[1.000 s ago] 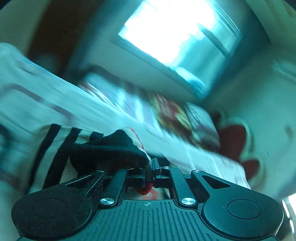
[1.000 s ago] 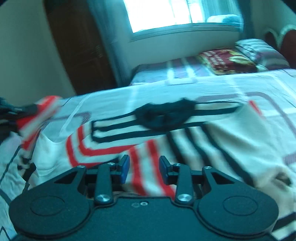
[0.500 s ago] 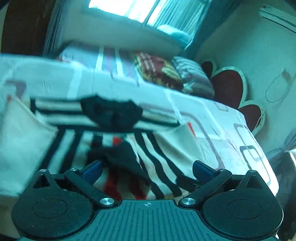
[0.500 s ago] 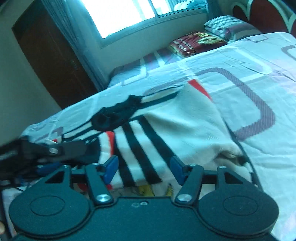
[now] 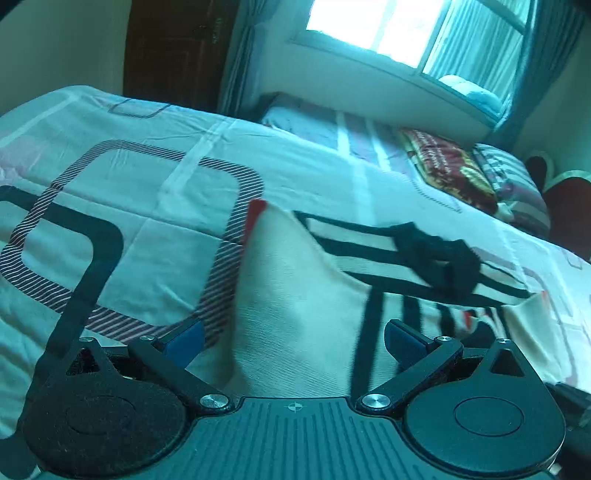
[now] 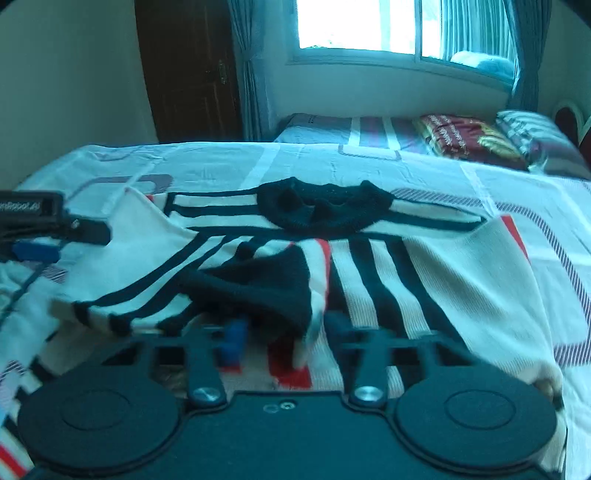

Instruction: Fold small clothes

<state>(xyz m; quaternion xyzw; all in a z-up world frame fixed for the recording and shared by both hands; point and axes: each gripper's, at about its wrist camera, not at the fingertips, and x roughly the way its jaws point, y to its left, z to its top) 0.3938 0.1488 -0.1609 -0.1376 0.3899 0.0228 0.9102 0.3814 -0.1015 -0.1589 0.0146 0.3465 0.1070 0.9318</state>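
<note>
2 grippers are over a small knitted sweater that lies spread on a bed. It is cream with black stripes and some red stripes, and its black collar is on the far side, toward the window.

From the right wrist camera, a sleeve with a black cuff is folded over the middle of the sweater. The right gripper is low at the near edge, right by this cuff. Its jaws are closing. They look blurry, and the cuff and a white edge of cloth sit between them. I cannot tell if the pads press on the cloth.

The left gripper has its jaws wide apart, and nothing is held in them. Its 2 blue pads stand on each side of the cream side of the sweater. This gripper also shows at the left edge of the right camera.

Bedding with striped loops covers the bed. A second bed with a red pillow and a striped pillow stands under the window. A dark door is on the left, beside a curtain
</note>
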